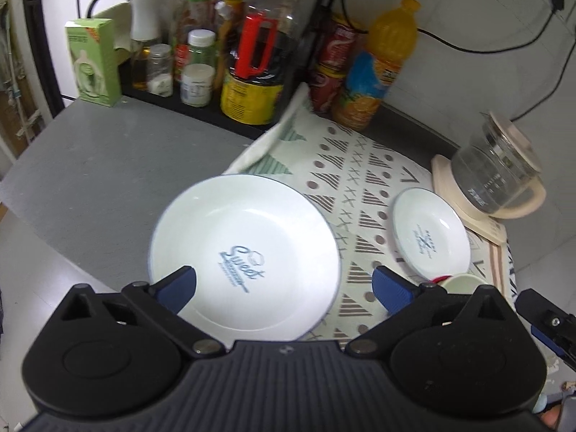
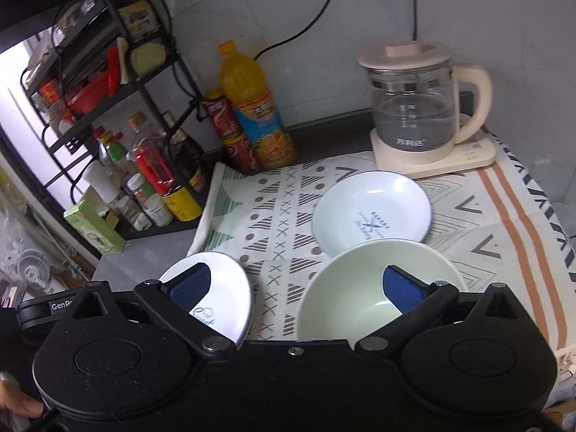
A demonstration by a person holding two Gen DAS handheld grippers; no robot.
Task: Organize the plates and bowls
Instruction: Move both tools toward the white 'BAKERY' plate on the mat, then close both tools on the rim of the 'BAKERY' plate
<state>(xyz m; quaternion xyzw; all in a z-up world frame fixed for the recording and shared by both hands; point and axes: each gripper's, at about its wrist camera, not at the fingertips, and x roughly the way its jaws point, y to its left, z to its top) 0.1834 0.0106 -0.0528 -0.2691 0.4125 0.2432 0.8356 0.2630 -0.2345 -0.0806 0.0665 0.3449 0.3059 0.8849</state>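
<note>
Patterned cloth carries large plate, small plate, green bowl; both grippers' fingers spread, empty.

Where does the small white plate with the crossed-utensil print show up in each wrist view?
Left wrist: the small white plate with the crossed-utensil print lies right of centre on the patterned cloth, just in front of the glass kettle with the cream handle.
Right wrist: it sits at centre right, behind the pale green bowl.
Shared landmark: the orange juice bottle against the wall.
</note>
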